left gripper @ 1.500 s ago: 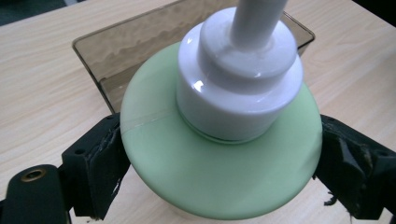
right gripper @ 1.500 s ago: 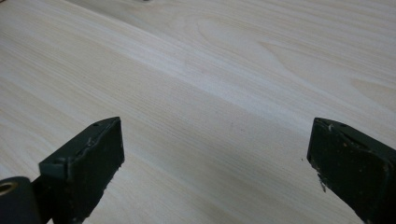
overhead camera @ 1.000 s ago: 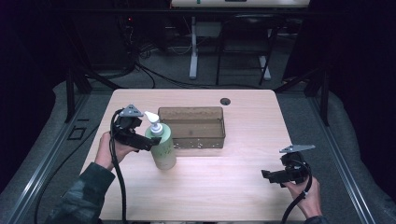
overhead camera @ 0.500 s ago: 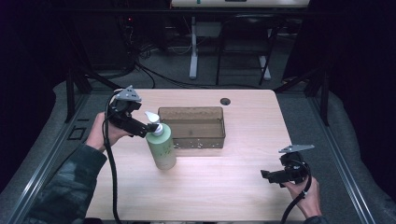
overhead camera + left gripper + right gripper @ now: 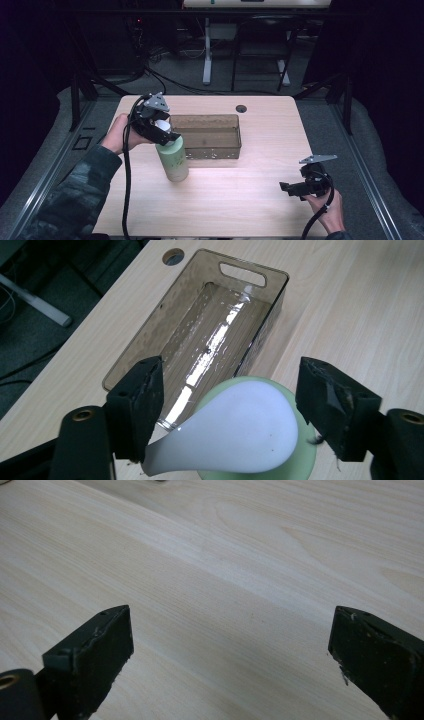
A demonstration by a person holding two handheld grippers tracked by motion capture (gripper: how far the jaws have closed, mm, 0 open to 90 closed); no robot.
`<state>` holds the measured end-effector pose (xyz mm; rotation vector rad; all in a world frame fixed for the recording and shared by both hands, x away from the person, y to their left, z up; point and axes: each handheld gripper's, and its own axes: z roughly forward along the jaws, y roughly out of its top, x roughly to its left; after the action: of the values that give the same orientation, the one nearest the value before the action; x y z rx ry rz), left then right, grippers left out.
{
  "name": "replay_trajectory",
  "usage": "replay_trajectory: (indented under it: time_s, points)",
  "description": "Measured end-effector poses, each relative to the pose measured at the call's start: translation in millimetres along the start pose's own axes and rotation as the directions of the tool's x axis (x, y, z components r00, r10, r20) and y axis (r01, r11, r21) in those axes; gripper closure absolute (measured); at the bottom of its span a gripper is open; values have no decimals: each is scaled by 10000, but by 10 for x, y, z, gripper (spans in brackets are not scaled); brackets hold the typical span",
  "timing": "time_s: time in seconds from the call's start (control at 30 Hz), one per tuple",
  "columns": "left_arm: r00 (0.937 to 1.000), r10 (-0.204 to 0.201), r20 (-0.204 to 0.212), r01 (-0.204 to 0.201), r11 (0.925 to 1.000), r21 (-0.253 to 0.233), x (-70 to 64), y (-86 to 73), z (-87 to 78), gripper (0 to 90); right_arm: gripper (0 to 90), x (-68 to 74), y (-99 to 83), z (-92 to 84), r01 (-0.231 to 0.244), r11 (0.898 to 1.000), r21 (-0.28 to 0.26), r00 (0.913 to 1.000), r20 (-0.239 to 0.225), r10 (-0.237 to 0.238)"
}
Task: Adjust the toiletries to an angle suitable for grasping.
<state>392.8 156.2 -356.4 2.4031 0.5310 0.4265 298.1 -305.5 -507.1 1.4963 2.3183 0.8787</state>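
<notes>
Hiding the bottle's (image 5: 173, 160) neck, the white pump head (image 5: 235, 430) sits between the left gripper's (image 5: 227, 407) half-closed fingers, which have just been closing; contact is unclear. Bottle stands on the worktop (image 5: 240, 200) beside the bin (image 5: 210, 135). Right gripper (image 5: 230, 660) gapes wide, empty.

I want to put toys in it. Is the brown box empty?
Empty. The left gripper view looks into the brown see-through bin and shows a bare, shiny floor.
</notes>
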Motion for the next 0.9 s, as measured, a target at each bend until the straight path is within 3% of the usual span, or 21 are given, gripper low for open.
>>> replay_trajectory:
  time_s: [0.17,0.3,0.43,0.6,0.9]
  points:
    - [9994,-177,-296,180,9998,73,18,-16,-27,375,36,0,1,1,-4,10000,6,10000,-6,4]
    - [9997,-142,-211,146,9997,191,32,-24,-53,428,37,5,7,5,48,10000,-10,10000,-20,-48]
    - [10000,-29,64,26,9989,461,32,-7,-70,435,38,9,9,2,18,10000,3,10000,-18,-18]
    - [9992,232,323,-259,9960,861,50,-14,-85,341,39,10,11,-1,11,10000,-36,10000,-46,-11]
    - [9995,63,323,-87,9971,756,100,-64,-124,431,39,12,15,-2,24,10000,-64,10000,-45,-24]
